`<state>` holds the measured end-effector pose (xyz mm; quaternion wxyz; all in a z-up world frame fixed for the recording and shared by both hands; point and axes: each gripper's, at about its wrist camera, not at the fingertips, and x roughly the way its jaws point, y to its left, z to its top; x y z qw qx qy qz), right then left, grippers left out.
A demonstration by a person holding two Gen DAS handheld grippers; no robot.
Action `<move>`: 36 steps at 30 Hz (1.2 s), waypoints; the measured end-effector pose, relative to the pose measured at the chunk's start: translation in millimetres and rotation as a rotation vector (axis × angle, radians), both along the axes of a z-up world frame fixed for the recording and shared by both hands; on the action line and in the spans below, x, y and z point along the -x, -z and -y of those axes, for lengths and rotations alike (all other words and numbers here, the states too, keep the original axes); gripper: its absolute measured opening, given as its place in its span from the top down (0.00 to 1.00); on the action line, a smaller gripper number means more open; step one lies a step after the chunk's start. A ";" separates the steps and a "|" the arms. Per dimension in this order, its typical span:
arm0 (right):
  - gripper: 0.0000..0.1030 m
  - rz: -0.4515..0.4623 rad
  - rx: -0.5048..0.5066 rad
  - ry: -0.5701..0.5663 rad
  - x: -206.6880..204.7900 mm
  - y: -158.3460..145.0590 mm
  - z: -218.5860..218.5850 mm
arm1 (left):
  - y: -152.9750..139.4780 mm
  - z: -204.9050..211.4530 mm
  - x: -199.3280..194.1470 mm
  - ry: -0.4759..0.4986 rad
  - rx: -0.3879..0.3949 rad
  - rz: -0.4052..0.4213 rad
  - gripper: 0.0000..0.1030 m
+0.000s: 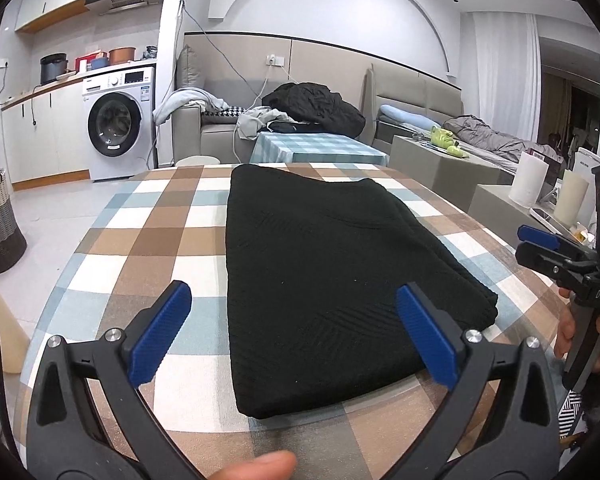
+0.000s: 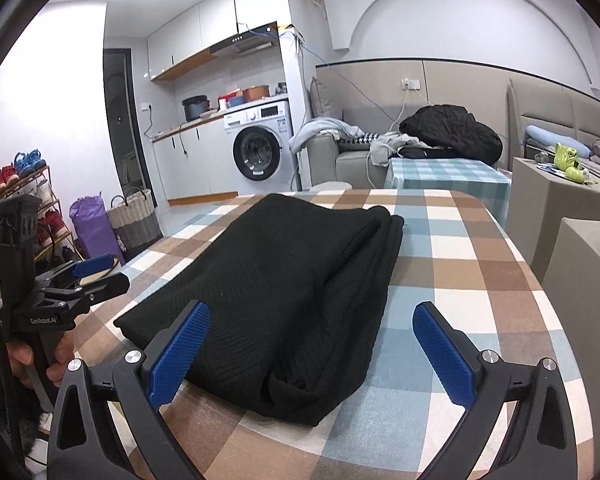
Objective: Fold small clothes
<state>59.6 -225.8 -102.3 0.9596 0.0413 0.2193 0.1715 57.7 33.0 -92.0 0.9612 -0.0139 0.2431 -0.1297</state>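
- The left gripper (image 1: 294, 334) has its jaws spread wide with nothing clamped; its blue pads (image 1: 162, 332) stand on either side of the near left part of the black garment (image 1: 324, 280), above it, not pressing on it.
- The right gripper (image 2: 310, 354) is likewise spread wide and empty; its left pad hangs over the near edge of the garment and its right pad over bare tablecloth (image 2: 460, 248).
- Each gripper shows in the other's view at the frame edge, held by a hand (image 2: 40, 360), one on each side of the garment.
- The garment lies flat near the middle of the checked tablecloth, already folded into a long, narrow, layered strip that runs away from the person; doubled edges show along its right side and at the near right corner.
- Judged from this, the lengthwise folds are done and both grippers are free between folds.
- The next move probably calls for gripping the two near corners, one per gripper, catching all layers, then carrying that end over toward the far end so the strip halves.
- Risk: a pad may catch only the top layer and pull the fold open.
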 end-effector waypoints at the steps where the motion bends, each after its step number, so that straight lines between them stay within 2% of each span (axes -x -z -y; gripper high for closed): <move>1: 0.00 0.002 -0.002 -0.002 0.4 -0.2 0.3 | 0.6 0.1 0.2 -0.003 -0.003 -0.003 0.01; 8: 0.00 -0.003 0.027 0.036 -1.2 0.0 -1.6 | -0.1 -3.2 -1.7 -0.006 0.009 -0.010 0.01; 13: 0.00 0.027 0.045 0.027 3.8 -1.5 -5.1 | -0.3 -2.7 -1.7 0.002 0.013 -0.007 0.01; 36: 0.00 0.031 0.040 0.012 5.5 -2.6 -6.0 | -0.7 -0.4 -1.6 0.012 -0.001 0.005 0.01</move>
